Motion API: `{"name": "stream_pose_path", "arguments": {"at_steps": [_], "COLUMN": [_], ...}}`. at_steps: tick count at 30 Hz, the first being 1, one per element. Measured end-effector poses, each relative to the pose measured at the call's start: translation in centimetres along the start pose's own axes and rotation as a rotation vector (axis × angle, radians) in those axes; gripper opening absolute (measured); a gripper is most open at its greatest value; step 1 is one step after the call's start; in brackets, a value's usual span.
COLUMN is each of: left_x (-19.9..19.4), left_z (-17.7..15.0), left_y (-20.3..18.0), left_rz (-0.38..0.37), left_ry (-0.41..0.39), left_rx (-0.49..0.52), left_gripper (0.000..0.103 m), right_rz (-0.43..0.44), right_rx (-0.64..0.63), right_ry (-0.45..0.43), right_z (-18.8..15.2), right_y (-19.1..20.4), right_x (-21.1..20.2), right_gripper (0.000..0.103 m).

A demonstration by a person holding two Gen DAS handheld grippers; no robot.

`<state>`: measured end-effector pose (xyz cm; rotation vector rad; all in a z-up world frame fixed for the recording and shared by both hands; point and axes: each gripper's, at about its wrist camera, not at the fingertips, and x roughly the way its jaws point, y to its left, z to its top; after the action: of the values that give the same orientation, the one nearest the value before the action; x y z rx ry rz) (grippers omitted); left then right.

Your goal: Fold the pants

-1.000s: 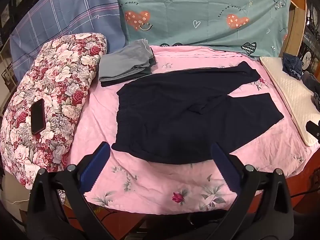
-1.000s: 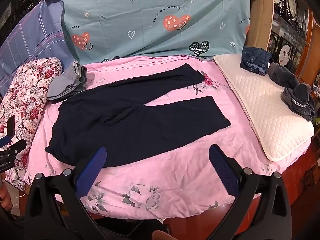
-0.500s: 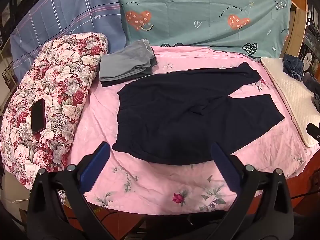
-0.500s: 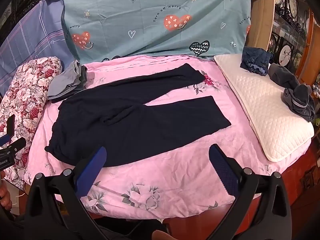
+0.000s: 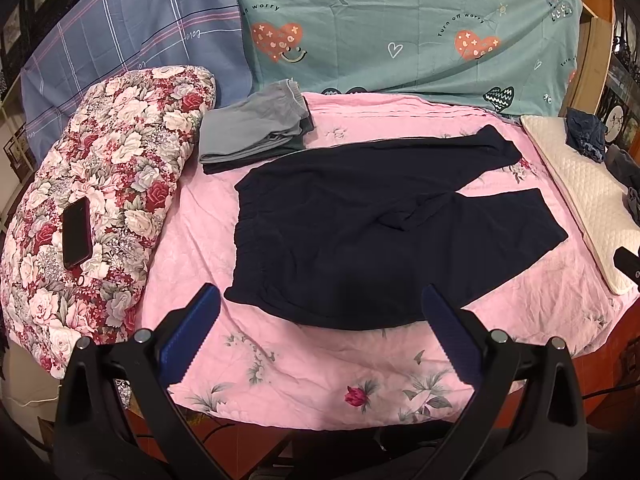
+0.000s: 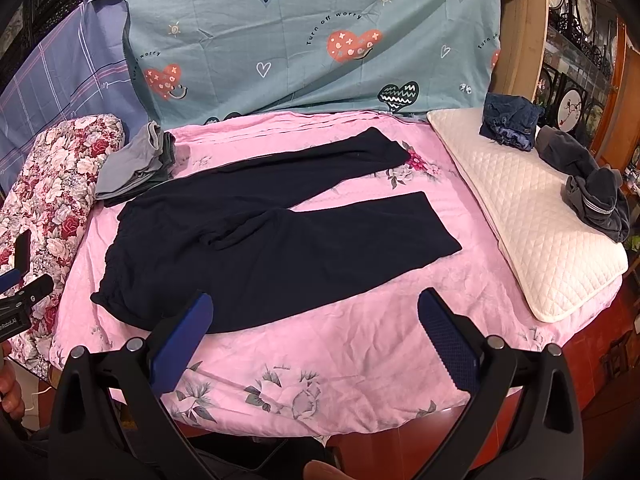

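Dark navy pants (image 5: 360,224) lie spread flat on the pink floral sheet (image 5: 304,364), waistband to the left and both legs splayed apart to the right. In the right wrist view the same pants (image 6: 264,232) fill the middle of the bed. My left gripper (image 5: 320,316) is open and empty, held above the near edge of the sheet just short of the waistband. My right gripper (image 6: 316,320) is also open and empty, near the lower leg's front edge. Part of the left gripper's body (image 6: 24,296) shows at the far left of the right wrist view.
Folded grey clothes (image 5: 252,128) sit at the back left. A floral quilt (image 5: 100,200) with a black phone (image 5: 76,232) lies on the left. A white quilted pillow (image 6: 536,216) on the right carries dark garments (image 6: 592,192). Teal bedding (image 6: 304,36) stands behind.
Both views have shifted only slightly; the pants and both open grippers stay much as they were.
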<state>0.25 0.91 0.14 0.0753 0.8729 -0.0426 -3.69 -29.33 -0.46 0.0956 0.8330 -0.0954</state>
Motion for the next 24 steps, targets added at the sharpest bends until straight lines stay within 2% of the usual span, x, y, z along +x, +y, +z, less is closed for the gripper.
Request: {"name": "stream_pose_path", "arguments": {"at_steps": [24], "left_x": [0.52], "left_z": [0.41], "left_y": [-0.07], "left_rz": [-0.005], "left_ry": [0.008], "left_rx": [0.002], "left_gripper": [0.101], "right_rz": [-0.003], "right_rx": [-0.008], "right_ry": [0.016], "right_z": [0.44], "right_y": [0.41], "right_x": [0.57], "right_gripper": [0.102]}}
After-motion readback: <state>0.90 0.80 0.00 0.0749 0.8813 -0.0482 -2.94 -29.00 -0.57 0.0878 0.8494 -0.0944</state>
